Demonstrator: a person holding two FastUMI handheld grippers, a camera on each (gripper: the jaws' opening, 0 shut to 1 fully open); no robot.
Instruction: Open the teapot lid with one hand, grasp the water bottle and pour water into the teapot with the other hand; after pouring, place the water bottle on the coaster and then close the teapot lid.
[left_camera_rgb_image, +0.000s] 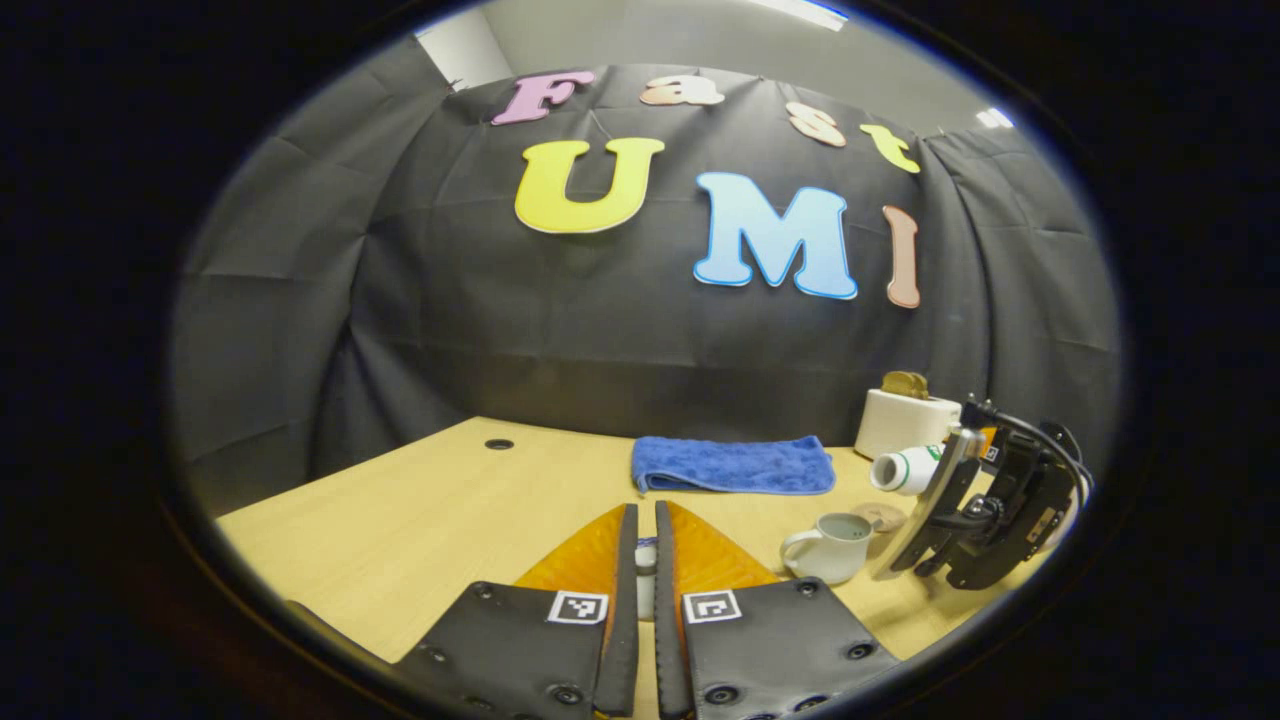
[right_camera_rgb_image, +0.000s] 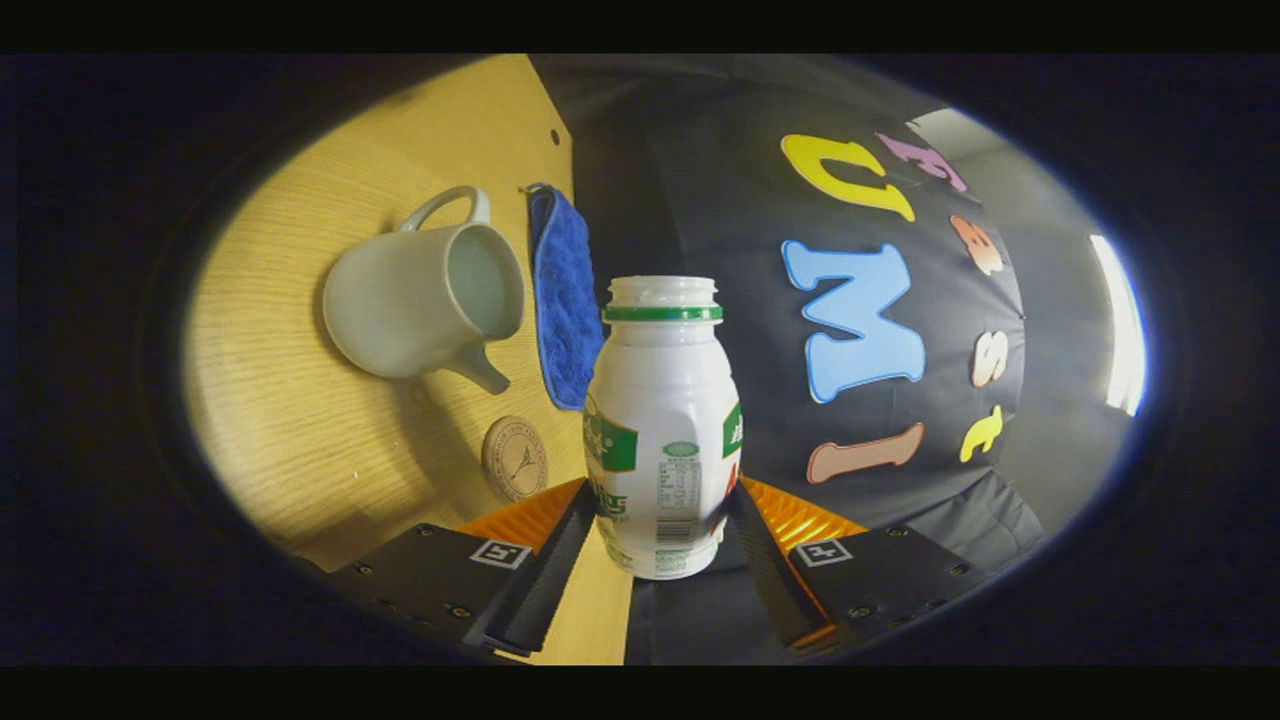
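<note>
The teapot (right_camera_rgb_image: 425, 300) sits open-mouthed on the table (right_camera_rgb_image: 290, 420), so I hold the water bottle (right_camera_rgb_image: 662, 420) clamped between my right gripper (right_camera_rgb_image: 660, 530) fingers, tipped sideways with its uncapped neck aimed beside the pot's rim; I judge this is the pour. My left gripper (left_camera_rgb_image: 645, 560) is nearly closed on a small pale thing, probably the lid, held away from the pot. The coaster (right_camera_rgb_image: 514, 457) waits near the spout for the bottle. A blue cloth (right_camera_rgb_image: 565, 300) lies behind.
</note>
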